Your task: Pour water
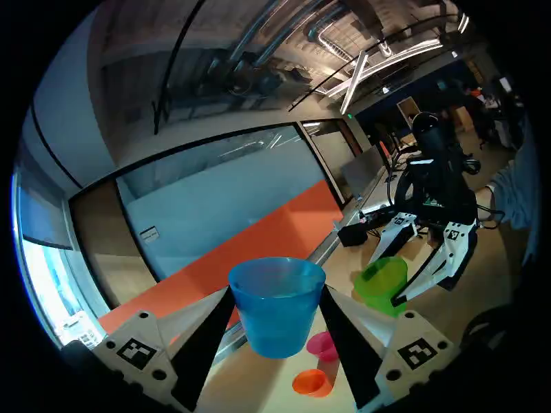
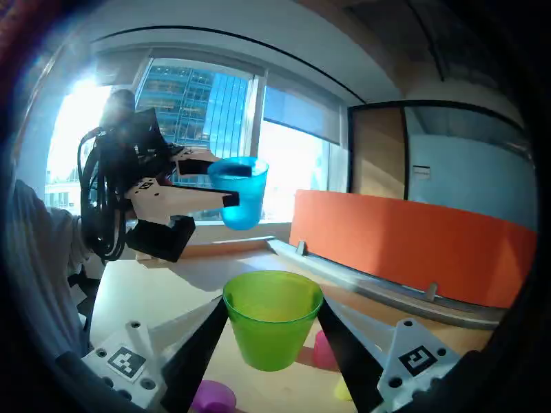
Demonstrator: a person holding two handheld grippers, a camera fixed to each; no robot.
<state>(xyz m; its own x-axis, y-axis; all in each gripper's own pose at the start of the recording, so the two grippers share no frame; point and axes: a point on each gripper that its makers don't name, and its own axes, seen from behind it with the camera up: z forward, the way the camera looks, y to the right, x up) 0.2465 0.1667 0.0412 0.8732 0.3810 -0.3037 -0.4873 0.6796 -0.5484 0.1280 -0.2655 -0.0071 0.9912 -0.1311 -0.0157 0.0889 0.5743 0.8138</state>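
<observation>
Orange partition [image 2: 413,241] ran behind the table [image 2: 158,289]. Left gripper [image 1: 277,296] clasped the upright blue cup [image 1: 275,327] between both fingers, aloft; right gripper [image 2: 272,306] likewise clasped the green cup [image 2: 272,334]. Pink cup [image 1: 322,344] and orange cup [image 1: 311,383] stood at five o'clock below the blue cup.

The blue cup [image 1: 277,306], translucent plastic with an open top, is upright, gripped at its sides by the left tongs [image 1: 277,292] over the surface [image 2: 158,289]. The green cup [image 2: 273,316], also translucent, is upright between the right tongs [image 2: 272,303], apart from the blue one.
</observation>
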